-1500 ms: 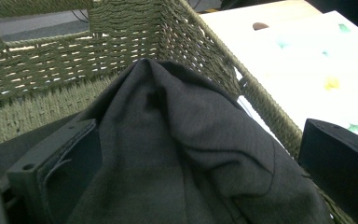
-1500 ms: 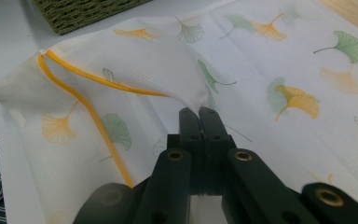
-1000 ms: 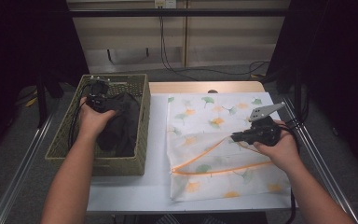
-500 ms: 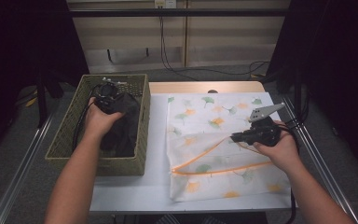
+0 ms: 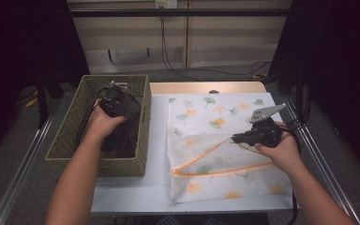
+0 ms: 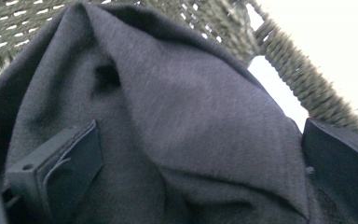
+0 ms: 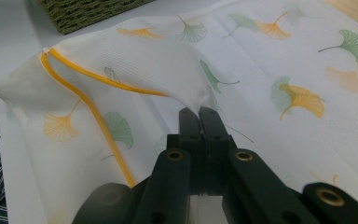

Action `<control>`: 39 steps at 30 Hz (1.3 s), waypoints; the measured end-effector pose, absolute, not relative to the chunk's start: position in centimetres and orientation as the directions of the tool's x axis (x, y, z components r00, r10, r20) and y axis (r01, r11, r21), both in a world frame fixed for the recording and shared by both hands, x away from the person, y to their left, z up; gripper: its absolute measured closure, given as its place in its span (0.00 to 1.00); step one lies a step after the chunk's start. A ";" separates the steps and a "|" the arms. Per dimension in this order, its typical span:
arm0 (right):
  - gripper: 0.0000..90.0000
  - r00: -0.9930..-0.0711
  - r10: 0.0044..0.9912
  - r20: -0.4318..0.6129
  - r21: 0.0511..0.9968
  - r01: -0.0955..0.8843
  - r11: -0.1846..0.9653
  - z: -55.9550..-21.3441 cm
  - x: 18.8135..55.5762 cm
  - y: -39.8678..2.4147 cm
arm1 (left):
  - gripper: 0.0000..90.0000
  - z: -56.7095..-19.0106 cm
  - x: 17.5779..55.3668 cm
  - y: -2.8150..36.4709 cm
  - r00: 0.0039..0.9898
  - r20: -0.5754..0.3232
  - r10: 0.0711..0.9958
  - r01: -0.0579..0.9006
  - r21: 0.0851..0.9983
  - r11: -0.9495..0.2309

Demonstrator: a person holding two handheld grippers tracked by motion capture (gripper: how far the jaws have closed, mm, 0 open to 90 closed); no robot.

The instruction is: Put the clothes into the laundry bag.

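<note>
A dark grey garment (image 5: 122,136) lies in the green woven basket (image 5: 143,117) at the left. My left gripper (image 5: 114,99) is down in the basket on top of it. In the left gripper view the jaws stand wide apart, a fold of the garment (image 6: 191,93) bulging between the left gripper (image 6: 200,126) pads. A white mesh bag (image 5: 215,122) printed with ginkgo leaves lies flat on the table, its orange zip (image 5: 206,157) open. My right gripper (image 5: 236,139) is shut on the bag's upper layer (image 7: 121,70), holding it up at the right gripper (image 7: 198,112) tips.
The basket's woven wall (image 6: 303,88) rises close behind the garment. The white tabletop (image 5: 154,187) shows between basket and bag. Metal rails (image 5: 323,159) run along both table sides, and cables (image 5: 183,61) lie on the floor beyond.
The left hand has shifted right and sunk deeper into the basket onto the garment. The right hand and the raised bag layer have stayed put.
</note>
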State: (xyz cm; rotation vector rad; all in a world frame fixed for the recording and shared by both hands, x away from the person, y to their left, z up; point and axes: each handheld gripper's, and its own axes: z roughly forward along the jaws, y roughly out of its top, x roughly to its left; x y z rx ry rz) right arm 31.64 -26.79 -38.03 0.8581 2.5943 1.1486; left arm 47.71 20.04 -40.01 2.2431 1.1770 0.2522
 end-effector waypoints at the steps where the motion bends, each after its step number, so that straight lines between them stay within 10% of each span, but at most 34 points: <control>1: 1.00 -0.817 0.573 0.066 0.723 0.435 0.536 -38.0 31.6 -26.8 | 0.00 -40.0 47.7 20.0 0.588 -0.080 0.805 0.691 0.568 -0.447; 27: 0.99 -0.822 0.563 0.079 0.725 0.435 0.534 -38.3 31.4 -27.0 | 0.00 -40.2 48.2 22.2 0.533 0.044 0.845 0.709 0.522 -0.474; 39: 0.99 -0.827 0.556 0.084 0.730 0.431 0.530 -38.3 31.3 -27.2 | 0.00 -41.5 48.7 23.0 0.539 -0.068 0.840 0.739 0.518 -0.432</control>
